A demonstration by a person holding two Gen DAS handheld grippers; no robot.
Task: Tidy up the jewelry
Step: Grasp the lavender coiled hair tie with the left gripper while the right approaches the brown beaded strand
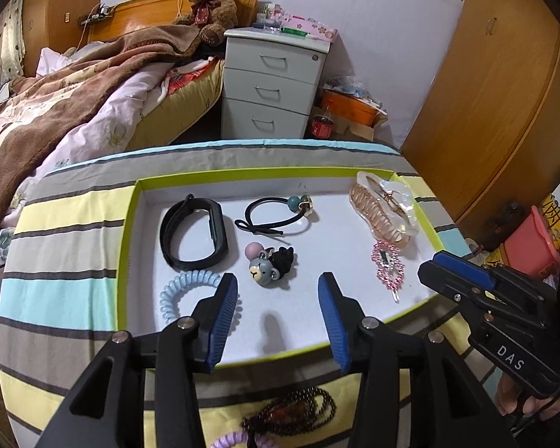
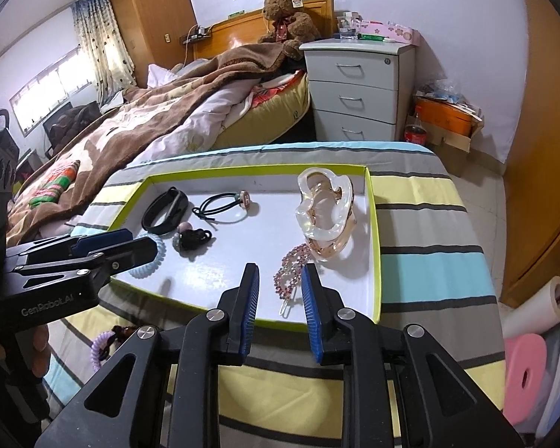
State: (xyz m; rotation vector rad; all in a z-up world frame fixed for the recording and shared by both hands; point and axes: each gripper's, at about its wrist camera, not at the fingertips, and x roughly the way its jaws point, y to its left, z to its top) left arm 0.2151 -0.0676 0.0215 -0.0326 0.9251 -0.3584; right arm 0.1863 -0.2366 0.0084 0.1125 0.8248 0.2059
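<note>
L claw [image 1: 278, 291] open, angled down.

Glossy clear-plastic claw clip [image 2: 326, 212], matt black rubbery wristband [image 1: 194, 231], a smooth white tray [image 1: 310, 321] with card walls, on striped woven cloth [image 2: 429, 231].

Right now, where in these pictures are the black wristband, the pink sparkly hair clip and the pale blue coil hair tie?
Black wristband [image 1: 194, 232]: left wrist view, on its strap.
Pink sparkly hair clip [image 2: 293, 267]: right wrist view, on its jewelled middle.
Pale blue coil hair tie [image 1: 184, 283]: left wrist view, on its upper coils.
</note>
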